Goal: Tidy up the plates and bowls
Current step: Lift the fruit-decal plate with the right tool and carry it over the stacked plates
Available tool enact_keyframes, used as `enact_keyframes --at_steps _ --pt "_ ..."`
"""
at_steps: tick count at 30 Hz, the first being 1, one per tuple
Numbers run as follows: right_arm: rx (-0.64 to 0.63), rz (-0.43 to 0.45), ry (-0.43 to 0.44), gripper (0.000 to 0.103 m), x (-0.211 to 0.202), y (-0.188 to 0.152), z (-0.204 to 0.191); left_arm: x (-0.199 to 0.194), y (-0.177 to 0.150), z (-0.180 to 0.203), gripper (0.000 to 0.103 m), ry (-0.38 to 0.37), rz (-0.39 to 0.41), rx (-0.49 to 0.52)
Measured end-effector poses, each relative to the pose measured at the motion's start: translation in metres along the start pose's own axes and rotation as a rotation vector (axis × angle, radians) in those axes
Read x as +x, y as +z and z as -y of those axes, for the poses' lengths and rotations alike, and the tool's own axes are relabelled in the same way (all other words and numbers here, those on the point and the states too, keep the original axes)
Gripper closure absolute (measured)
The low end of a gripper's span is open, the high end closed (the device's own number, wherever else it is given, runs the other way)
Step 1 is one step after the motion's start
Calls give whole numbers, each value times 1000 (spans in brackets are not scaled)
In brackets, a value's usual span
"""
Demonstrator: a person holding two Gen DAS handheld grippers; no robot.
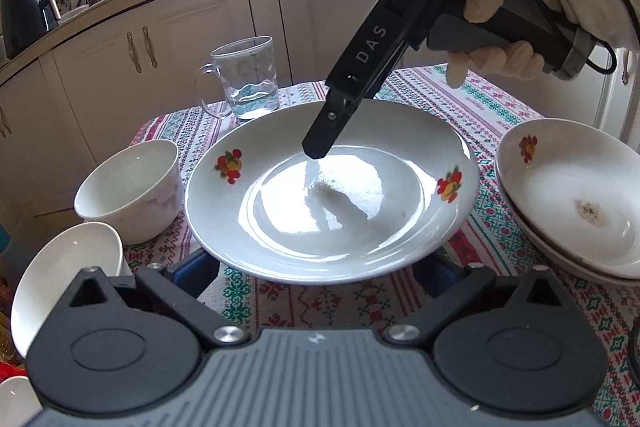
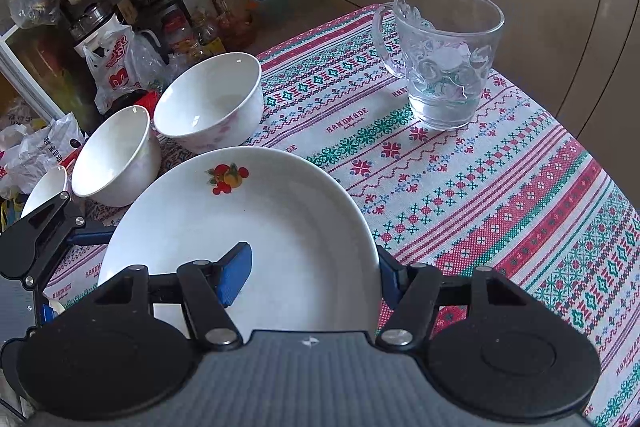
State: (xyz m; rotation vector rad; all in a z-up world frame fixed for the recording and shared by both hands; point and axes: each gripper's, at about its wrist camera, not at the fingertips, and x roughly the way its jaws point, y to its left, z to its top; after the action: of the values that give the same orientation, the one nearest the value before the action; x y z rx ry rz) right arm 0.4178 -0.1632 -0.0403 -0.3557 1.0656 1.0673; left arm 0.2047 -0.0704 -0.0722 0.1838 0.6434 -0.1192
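A glossy white ceramic plate with red-and-orange fruit decals [image 1: 332, 203] [image 2: 240, 219] sits near the middle of the counter, which is covered with a woven cloth of red, green and blue cross-stitch bands [image 1: 500, 107] [image 2: 480, 187]. The left claw [image 1: 320, 271] is spread wide, with its blue ribbed pads [image 1: 196, 267] tucked under the plate's near rim, so their tips are hidden and contact cannot be judged. The right claw [image 1: 318, 147] [image 2: 312, 277], held in a white-gloved hand [image 1: 520, 11], is also apart. One blue pad [image 2: 236, 279] hangs over the plate's well and the other lies outside the rim, so it straddles the edge. Whether either pad touches the glaze is unclear. Left of the plate stand two deep, smooth white bowls, one upright with faint pink flowers [image 1: 128, 187] [image 2: 208, 103] and one plain and tilted [image 1: 64, 283] [image 2: 112, 155]. A third white bowl [image 2: 44, 187] is mostly cut off behind the left claw's black linkage. Behind the plate stands a clear embossed glass mug with a handle [image 1: 248, 83] [image 2: 444, 67]. To the right is a stack of shallow white dishes [image 1: 572, 195], cropped by the frame edge, and the top dish has a brown stain [image 1: 588, 213].
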Motion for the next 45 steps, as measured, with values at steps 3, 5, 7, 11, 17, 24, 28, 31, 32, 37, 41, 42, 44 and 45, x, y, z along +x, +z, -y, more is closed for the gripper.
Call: enact_keyframes --at_steps 3,5,7,11,17,24,28,31,32,37,41,42,44,45 --pt "11 19 -2 33 -9 -5 -6 -8 0 1 1 -9 5 5" --pt "20 32 -2 33 -16 -9 -9 -13 1 2 1 -19 2 12" --pt "30 44 -3 33 -22 -14 -12 -17 1 3 1 -33 -1 16" --pt "39 55 -24 33 -35 -25 -21 -29 1 9 1 -50 13 32" --pt "63 76 -42 33 -53 -45 -30 -39 2 17 1 -76 18 54" --pt "101 104 -75 33 -75 -71 -34 -47 3 32 1 -118 30 103" --pt "127 121 -101 33 -89 -89 -34 -49 6 44 1 -151 30 129" --pt "143 131 -127 33 -100 -103 -36 -50 9 52 1 -186 30 149" --pt "151 136 -134 33 -103 -107 -35 -50 10 55 1 -193 33 158" --pt "192 163 -162 33 -122 -131 -33 -51 12 71 1 -235 39 195" --pt "215 167 -185 33 -130 -147 -32 -50 13 81 1 -262 31 217" --pt "224 171 -186 33 -131 -151 -31 -50 13 84 1 -266 29 222" --pt "238 182 -187 33 -134 -160 -29 -48 14 88 1 -270 24 235" --pt "245 185 -187 33 -134 -163 -28 -47 14 91 1 -271 21 241"
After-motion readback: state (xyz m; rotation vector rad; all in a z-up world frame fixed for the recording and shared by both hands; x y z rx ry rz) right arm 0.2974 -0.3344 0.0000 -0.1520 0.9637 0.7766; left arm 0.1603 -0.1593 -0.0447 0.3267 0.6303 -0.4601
